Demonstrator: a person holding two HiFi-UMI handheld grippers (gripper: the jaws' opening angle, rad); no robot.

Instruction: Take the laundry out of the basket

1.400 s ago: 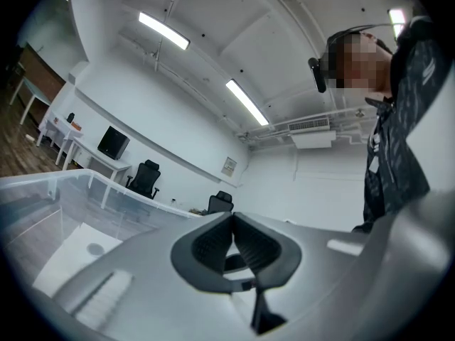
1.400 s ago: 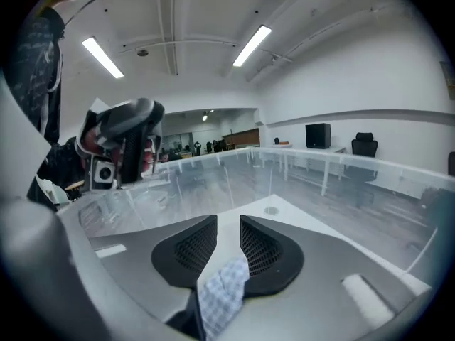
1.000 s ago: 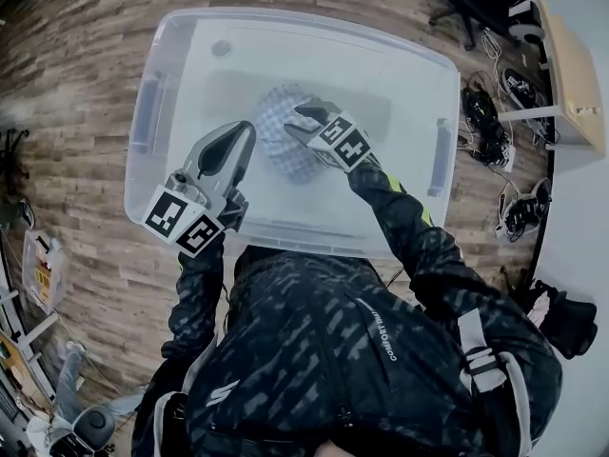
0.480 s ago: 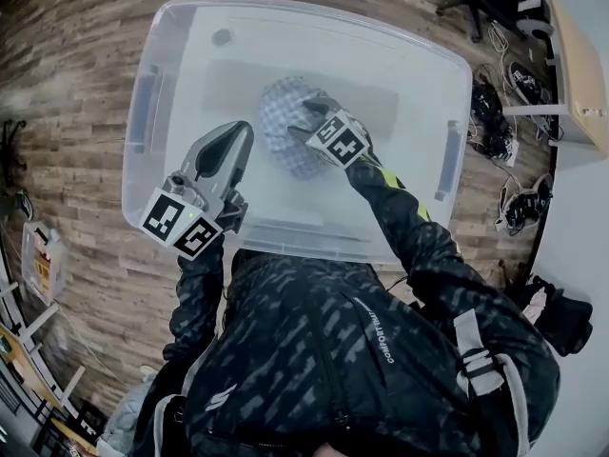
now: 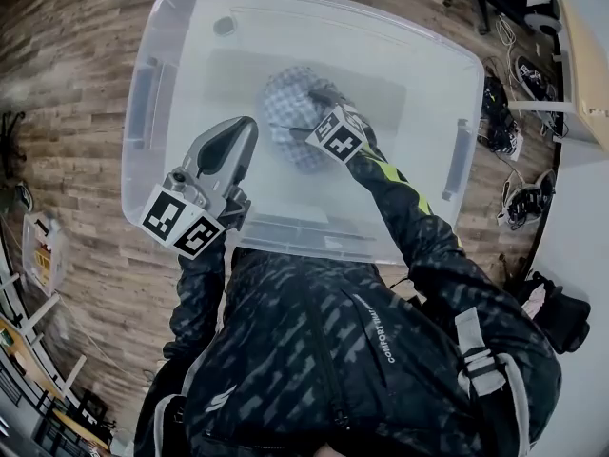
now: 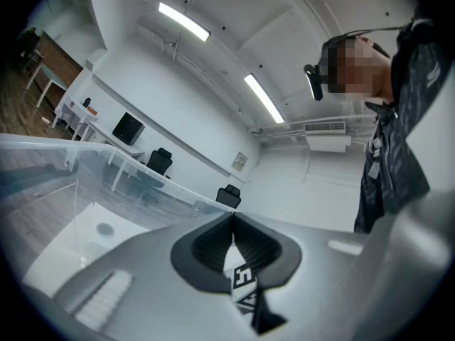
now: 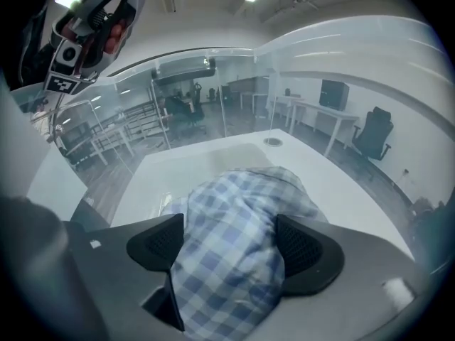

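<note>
Head view, laundry: the checked laundry (image 5: pixel 285 112) lies bunched on the floor of the clear basket (image 5: pixel 324 0), centre of the frame, at the tips of the right gripper (image 5: pixel 306 112).
Head view, left gripper: the left gripper (image 5: pixel 238 133) hangs over the basket's near left part, apart from the laundry.
Left gripper view, jaws: pressed together, with nothing between them.
Right gripper view, jaws: opening and spread wide; the laundry (image 7: pixel 234 212) bulges up between them, brushing both pads.
Against a second ago: the right jaws stood narrower on the same heap; the laundry and the left gripper have hardly shifted.
</note>
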